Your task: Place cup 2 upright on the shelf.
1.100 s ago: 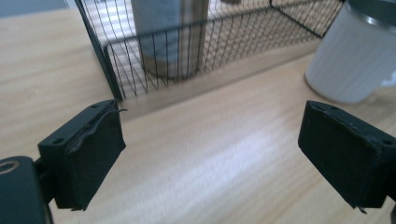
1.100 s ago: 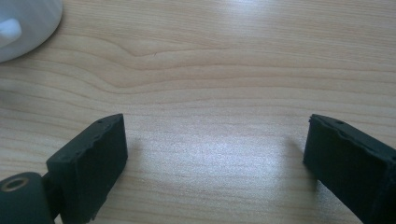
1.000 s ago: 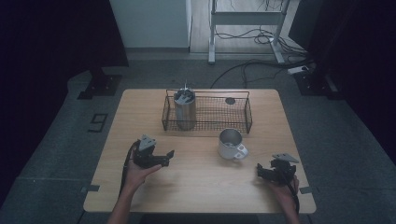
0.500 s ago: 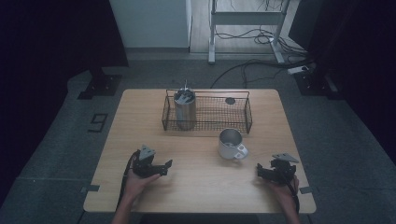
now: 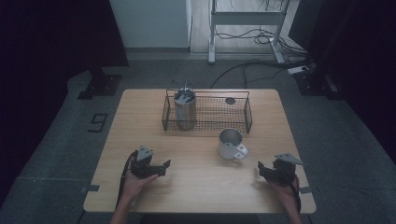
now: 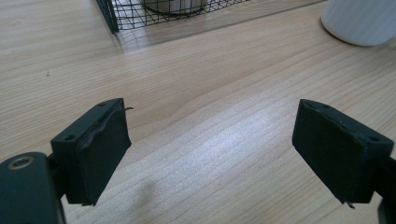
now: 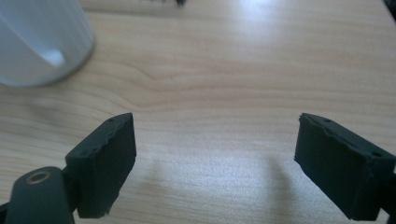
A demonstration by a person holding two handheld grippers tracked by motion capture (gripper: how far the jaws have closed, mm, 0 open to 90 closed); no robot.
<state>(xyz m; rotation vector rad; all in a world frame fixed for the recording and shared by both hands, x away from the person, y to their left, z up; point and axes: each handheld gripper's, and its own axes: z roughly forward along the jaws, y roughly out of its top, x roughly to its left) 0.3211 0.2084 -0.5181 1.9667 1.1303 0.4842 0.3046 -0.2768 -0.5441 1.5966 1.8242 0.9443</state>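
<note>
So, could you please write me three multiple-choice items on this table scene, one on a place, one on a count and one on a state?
1. Where does the steel tumbler stand?
A. At the left end of the wire basket
B. Beside the mug
C. At the table's front edge

2. How many mugs are on the table?
A. One
B. Two
C. Three

3. What is between the left gripper's jaws?
A. A spoon
B. The mug's handle
C. Nothing

Answers:
1. A, the tumbler rises inside the basket's left end.
2. A, a single white mug stands in front of the basket.
3. C, bare wood shows between the parted jaws.
</note>
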